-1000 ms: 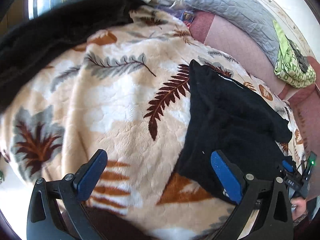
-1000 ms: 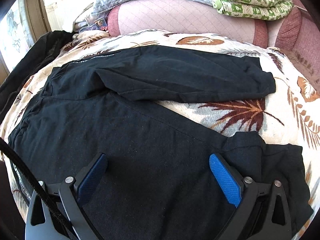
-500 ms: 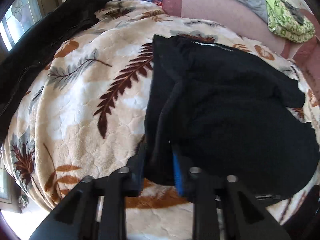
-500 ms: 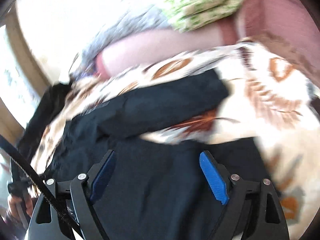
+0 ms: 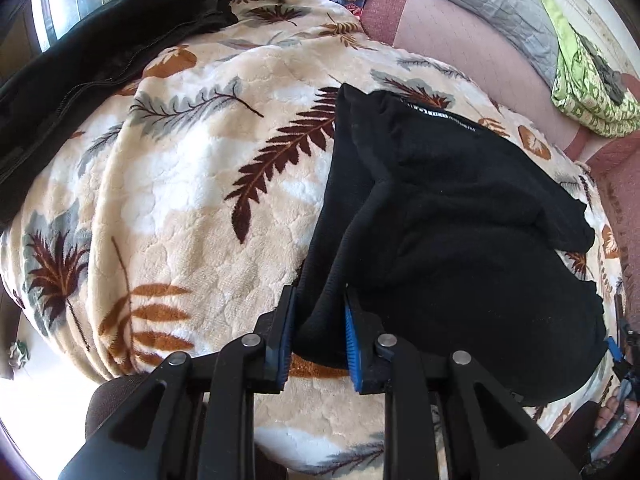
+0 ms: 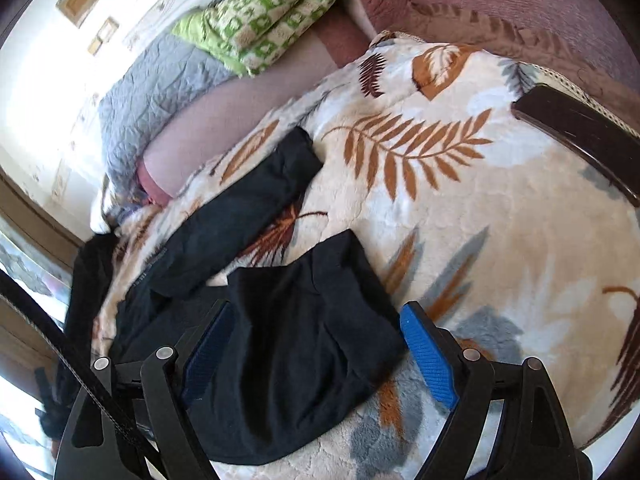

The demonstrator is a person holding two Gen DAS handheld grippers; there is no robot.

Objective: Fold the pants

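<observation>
One garment: black pants (image 5: 460, 240) are lying on the leaf-print blanket (image 5: 180, 220).
Handling: probably soft, light, limp; hems and waistband are offering good holds.
Long axis: legs are running waistband-to-hem, rightward.
Left gripper (image 5: 316, 336): fingers are pinching the waistband.
Right gripper (image 6: 320, 356): fingers are spreading over a leg hem (image 6: 304, 344).

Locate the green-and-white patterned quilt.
The folded green-and-white patterned quilt sits top centre in the right wrist view, on the pink sofa back, right of the grey quilted blanket, beyond the black pants.
</observation>
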